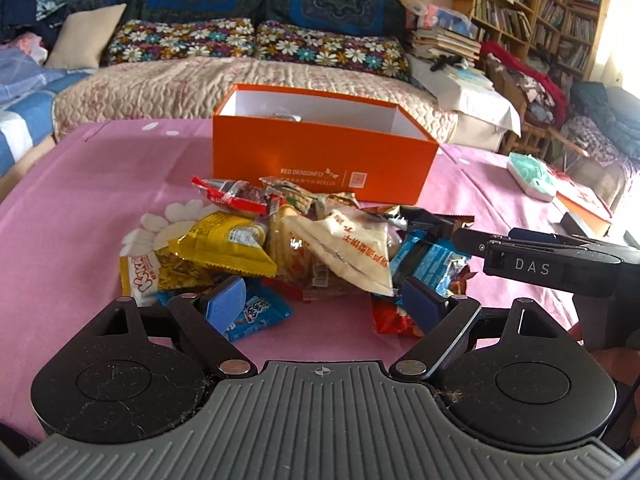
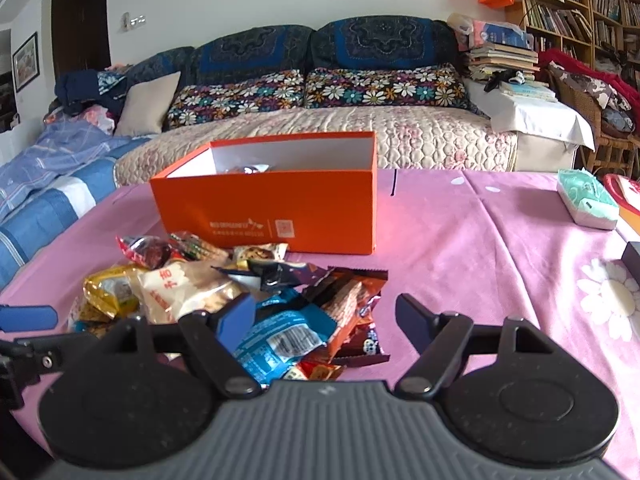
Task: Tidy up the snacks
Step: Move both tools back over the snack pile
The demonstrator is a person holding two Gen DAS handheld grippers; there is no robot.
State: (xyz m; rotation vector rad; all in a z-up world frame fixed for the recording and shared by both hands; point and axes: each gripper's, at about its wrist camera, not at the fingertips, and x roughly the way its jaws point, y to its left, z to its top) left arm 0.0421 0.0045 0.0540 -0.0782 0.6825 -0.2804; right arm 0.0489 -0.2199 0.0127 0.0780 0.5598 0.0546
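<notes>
Both wrist views look forward, low over the tabletop (image 1: 80, 184), toward the sofa (image 2: 360, 132). The left view sits close behind the snack pile (image 1: 296, 240), facing the orange box (image 1: 320, 160) squarely. The right view looks from further right. Both share pile, box, sofa and bookshelf (image 2: 580, 0).

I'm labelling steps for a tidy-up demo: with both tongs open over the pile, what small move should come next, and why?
Probably close the right tongs on the blue packet lying between their open fingers. Neither the right nor the left tongs hold anything, the snack pile still lies on the pink cloth, and the orange box behind it stands open.
</notes>
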